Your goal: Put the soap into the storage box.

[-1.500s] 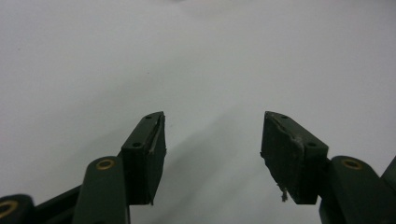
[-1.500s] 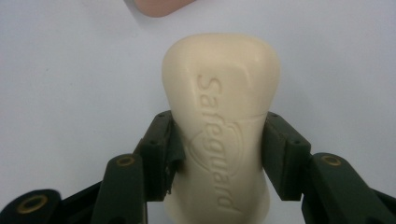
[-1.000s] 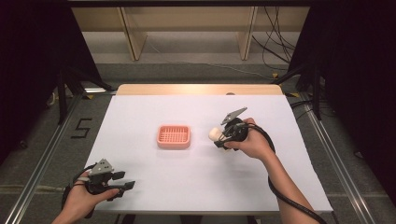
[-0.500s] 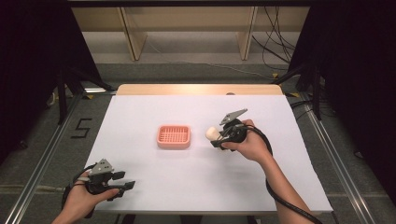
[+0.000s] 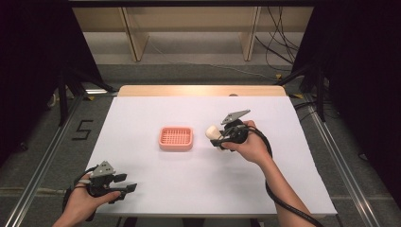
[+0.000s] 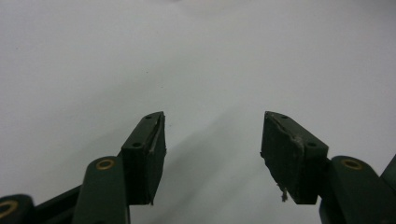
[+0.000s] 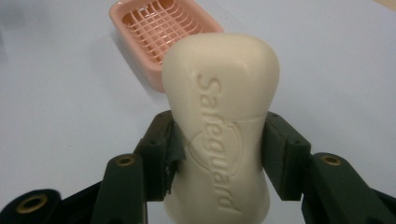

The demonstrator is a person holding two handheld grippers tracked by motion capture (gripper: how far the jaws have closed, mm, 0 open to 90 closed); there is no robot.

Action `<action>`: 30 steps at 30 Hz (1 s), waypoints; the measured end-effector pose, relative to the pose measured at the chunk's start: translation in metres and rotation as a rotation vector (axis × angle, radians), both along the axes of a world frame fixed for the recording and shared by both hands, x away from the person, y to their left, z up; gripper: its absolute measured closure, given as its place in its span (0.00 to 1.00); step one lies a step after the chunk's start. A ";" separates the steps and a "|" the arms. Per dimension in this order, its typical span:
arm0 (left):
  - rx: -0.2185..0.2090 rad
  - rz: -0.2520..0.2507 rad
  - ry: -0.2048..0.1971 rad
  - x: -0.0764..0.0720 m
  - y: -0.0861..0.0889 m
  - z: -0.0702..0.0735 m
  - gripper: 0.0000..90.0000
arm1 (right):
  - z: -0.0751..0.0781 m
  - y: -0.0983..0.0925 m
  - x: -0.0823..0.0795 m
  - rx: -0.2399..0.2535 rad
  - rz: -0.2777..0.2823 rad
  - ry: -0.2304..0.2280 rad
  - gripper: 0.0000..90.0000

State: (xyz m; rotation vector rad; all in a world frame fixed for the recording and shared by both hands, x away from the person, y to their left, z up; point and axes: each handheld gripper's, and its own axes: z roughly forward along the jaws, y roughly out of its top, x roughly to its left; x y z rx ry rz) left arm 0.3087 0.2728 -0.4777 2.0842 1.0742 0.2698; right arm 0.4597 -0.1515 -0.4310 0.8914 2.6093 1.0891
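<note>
A cream bar of soap (image 7: pixel 223 116) stamped "Safeguard" is clamped between the jaws of my right gripper (image 5: pixel 216 135), which is shut on it. In the high view the soap (image 5: pixel 212 132) hangs a little above the table, just right of a pink soap dish (image 5: pixel 176 138) with a grid bottom. The right gripper view has that dish (image 7: pixel 159 28) beyond the soap, at upper left. My left gripper (image 5: pixel 126 187) rests near the table's front left edge, open, with bare white table between its fingers (image 6: pixel 145 154).
The white table (image 5: pixel 156 113) has a wooden strip along its far edge. Wooden shelving (image 5: pixel 189 28) and cables stand behind it. Metal floor rails run along both sides.
My right gripper has carried the soap slightly left, closer to the pink dish. The left gripper has stayed where it was.
</note>
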 end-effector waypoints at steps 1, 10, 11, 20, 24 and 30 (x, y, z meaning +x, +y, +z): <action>0.001 -0.001 0.000 0.000 0.000 0.000 0.44 | -0.001 0.001 0.000 0.019 0.000 -0.014 0.56; 0.006 0.003 -0.004 0.000 0.000 0.000 0.44 | -0.001 0.005 0.002 0.043 0.000 -0.023 0.56; 0.007 0.002 -0.005 0.000 0.000 0.000 0.44 | -0.001 0.006 0.002 0.044 0.000 -0.019 0.56; 0.015 -0.003 -0.011 0.000 0.001 0.001 0.44 | 0.001 0.011 0.003 0.045 0.002 -0.027 0.56; 0.011 -0.009 -0.009 0.000 0.002 0.001 0.44 | 0.001 0.014 0.003 0.050 -0.004 -0.020 0.56; 0.015 -0.004 -0.011 0.000 0.001 0.001 0.44 | 0.002 0.016 0.006 0.049 0.010 -0.037 0.56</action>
